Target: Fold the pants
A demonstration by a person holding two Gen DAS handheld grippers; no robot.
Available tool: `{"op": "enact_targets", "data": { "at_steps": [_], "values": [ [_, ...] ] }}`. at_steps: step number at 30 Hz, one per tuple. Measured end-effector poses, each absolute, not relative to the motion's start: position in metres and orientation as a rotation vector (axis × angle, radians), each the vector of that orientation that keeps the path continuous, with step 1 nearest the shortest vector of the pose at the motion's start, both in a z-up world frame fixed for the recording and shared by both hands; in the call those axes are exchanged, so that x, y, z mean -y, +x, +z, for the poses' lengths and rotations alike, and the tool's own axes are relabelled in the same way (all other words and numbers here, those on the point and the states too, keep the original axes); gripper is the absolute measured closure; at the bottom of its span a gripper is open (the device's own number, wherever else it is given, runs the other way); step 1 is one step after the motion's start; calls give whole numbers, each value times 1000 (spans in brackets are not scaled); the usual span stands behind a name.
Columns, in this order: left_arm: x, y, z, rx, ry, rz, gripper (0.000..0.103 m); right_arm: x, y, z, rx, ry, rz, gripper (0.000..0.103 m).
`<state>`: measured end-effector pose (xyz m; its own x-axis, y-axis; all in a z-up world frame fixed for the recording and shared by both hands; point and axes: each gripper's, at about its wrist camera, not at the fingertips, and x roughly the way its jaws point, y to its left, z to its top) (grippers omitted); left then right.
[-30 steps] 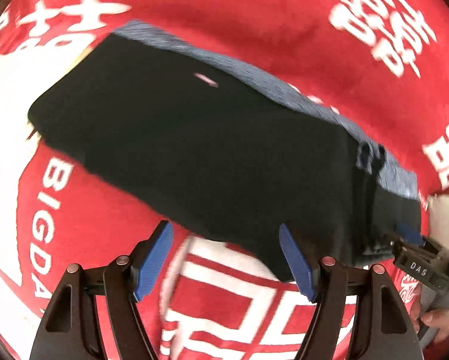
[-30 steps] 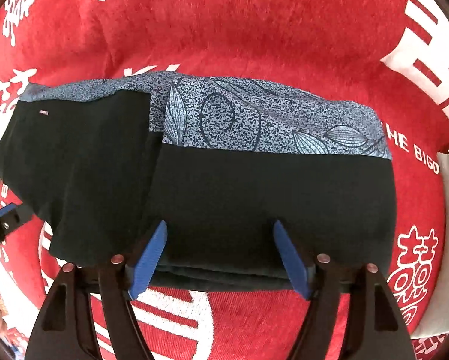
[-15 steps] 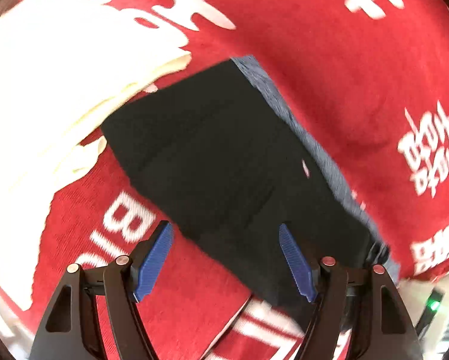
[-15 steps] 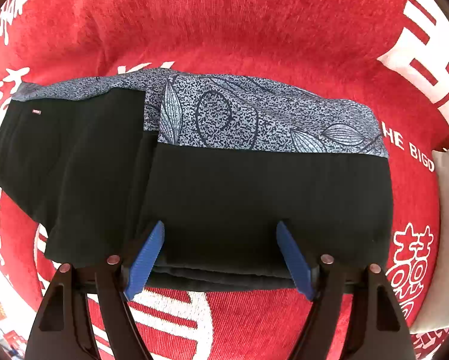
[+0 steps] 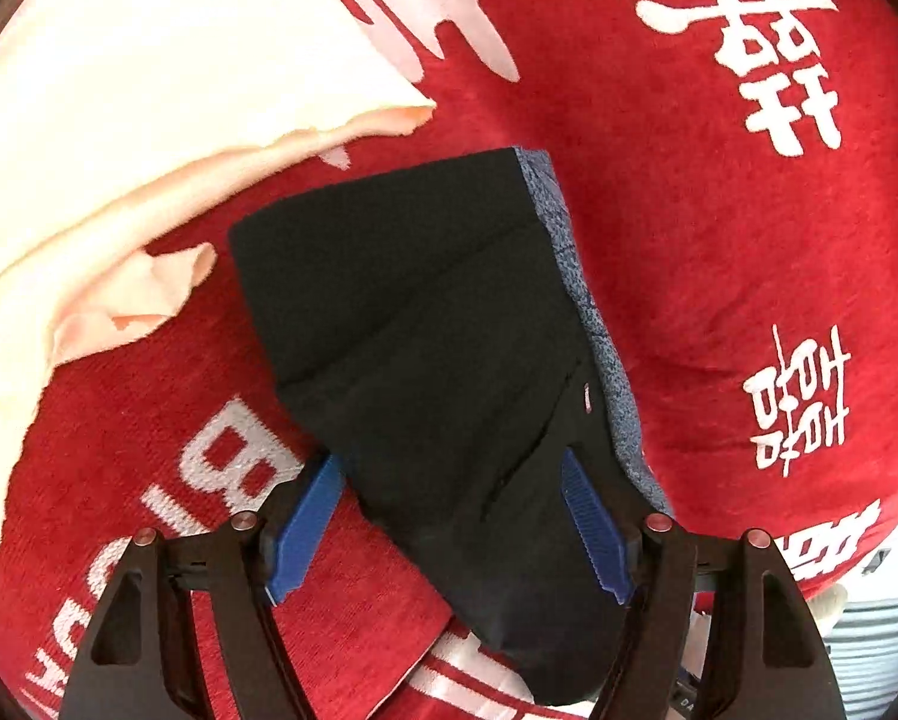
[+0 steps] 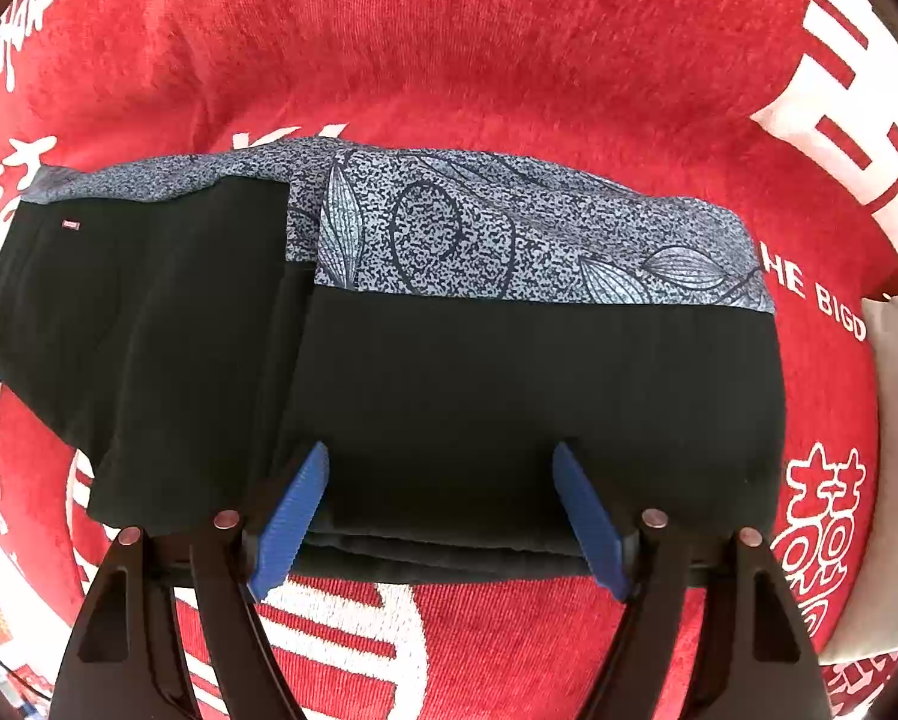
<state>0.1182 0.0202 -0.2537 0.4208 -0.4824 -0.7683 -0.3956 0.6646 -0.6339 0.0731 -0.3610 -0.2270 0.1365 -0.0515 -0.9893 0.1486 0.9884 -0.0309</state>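
The pants (image 6: 508, 396) are black with a blue leaf-patterned side strip and lie folded on a red blanket (image 6: 508, 60). In the right wrist view they stretch across the frame. My right gripper (image 6: 440, 519) points down over their thick near edge, open, with its blue pads clear of the cloth. In the left wrist view the pants (image 5: 425, 330) run away from me in a narrowing shape. My left gripper (image 5: 449, 525) hovers open over their near end, one pad at the cloth's left edge and the other above the black fabric.
A cream cloth (image 5: 119, 120) lies crumpled on the blanket beyond the pants' far end. A white cushion or cloth (image 6: 895, 420) sits at the blanket's right edge. Something striped (image 5: 868, 648) shows past the blanket at the lower right of the left wrist view.
My left gripper has swung round to the end of the pants, which now run lengthwise away from it, and the cream cloth has come into view. The right gripper has stayed put.
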Motion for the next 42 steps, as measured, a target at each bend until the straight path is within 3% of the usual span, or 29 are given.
{"op": "enact_targets", "data": {
  "at_steps": [7, 13, 14, 17, 19, 28, 35, 42],
  "values": [
    [-25, 129, -259, -1101, -1010, -43, 22, 362, 75, -228, -1432, 82, -144, 23],
    [-9, 141, -254, -1091, -874, -22, 22, 362, 75, -228, -1422, 84, -143, 23],
    [-5, 141, -251, -1107, -826, -2, 30, 362, 74, -228, -1422, 84, -142, 23],
    [2, 143, -244, -1145, -686, 65, 72, 362, 74, -225, -1429, 82, -141, 23],
    [3, 142, -240, -1145, -651, 69, 76, 360, 75, -219, -1434, 66, -151, 23],
    [87, 124, -184, -992, -79, -18, 77, 297, 144, -155, -1470, 129, 172, 22],
    [97, 120, -178, -963, -4, -38, 77, 178, 247, -136, -1577, 90, 512, 15],
    [107, 110, -175, -930, 52, -54, 77, 86, 289, -148, -1676, 28, 632, 14]
  ]
}}
